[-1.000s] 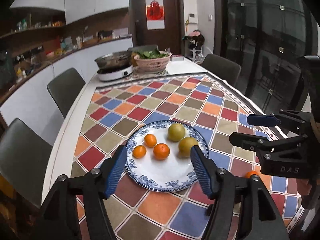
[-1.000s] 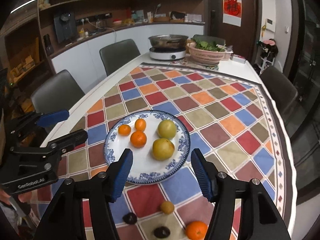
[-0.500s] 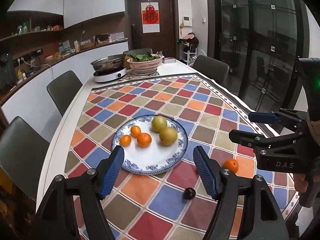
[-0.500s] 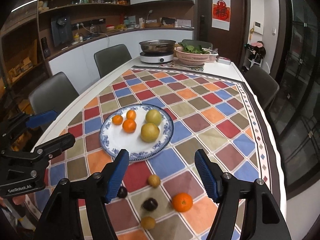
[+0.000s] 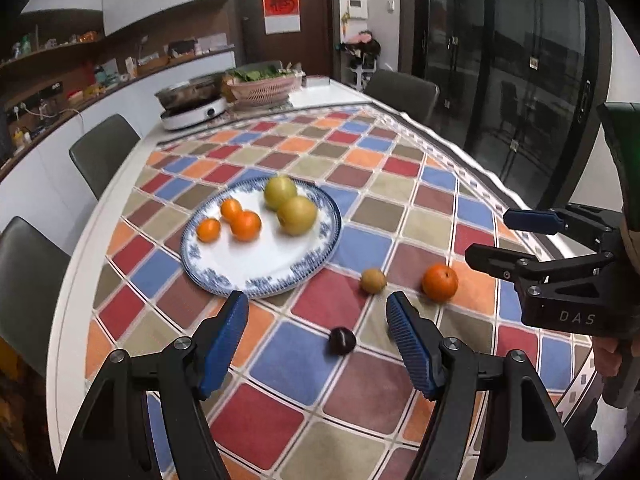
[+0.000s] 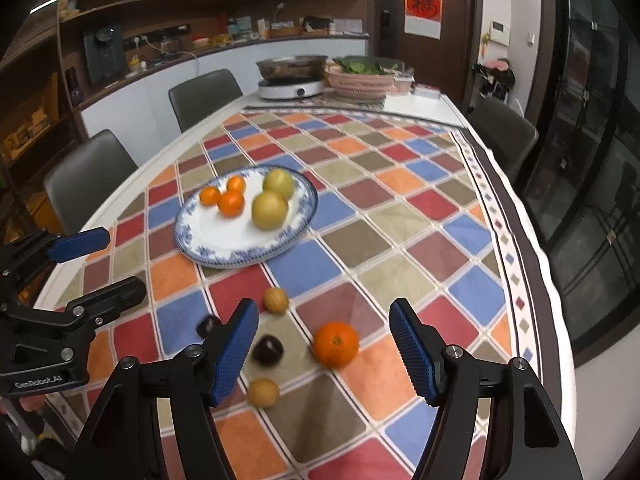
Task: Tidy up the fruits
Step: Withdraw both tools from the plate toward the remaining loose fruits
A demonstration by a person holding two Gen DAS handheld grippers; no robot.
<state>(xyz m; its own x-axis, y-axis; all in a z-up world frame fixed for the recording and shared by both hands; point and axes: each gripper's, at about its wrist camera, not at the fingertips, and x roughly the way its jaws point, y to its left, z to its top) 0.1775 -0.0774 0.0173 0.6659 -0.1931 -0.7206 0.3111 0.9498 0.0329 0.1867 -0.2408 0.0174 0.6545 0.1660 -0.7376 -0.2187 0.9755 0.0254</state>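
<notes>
Right wrist view puts the loose orange (image 6: 335,344) between my right gripper (image 6: 324,354) pads, jaws apart, gripping nothing; I should descend squarely, close gently, then carry it to the plate (image 6: 208,254).

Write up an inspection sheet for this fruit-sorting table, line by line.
Surface: table under a checkered tablecloth.
Job's things: blue-rimmed plate holds three small oranges and two yellow-green fruits. Loose on the cloth: a large orange, two dark fruits, two small brownish fruits.
Clutter: pan on a cooker and basket of greens at the far end.
Grippers: left gripper and right gripper both open and empty, above the loose fruit.
Cables: one on the back counter; none on the table.
Surroundings: chairs, shelves, dark door, glass wall.
</notes>
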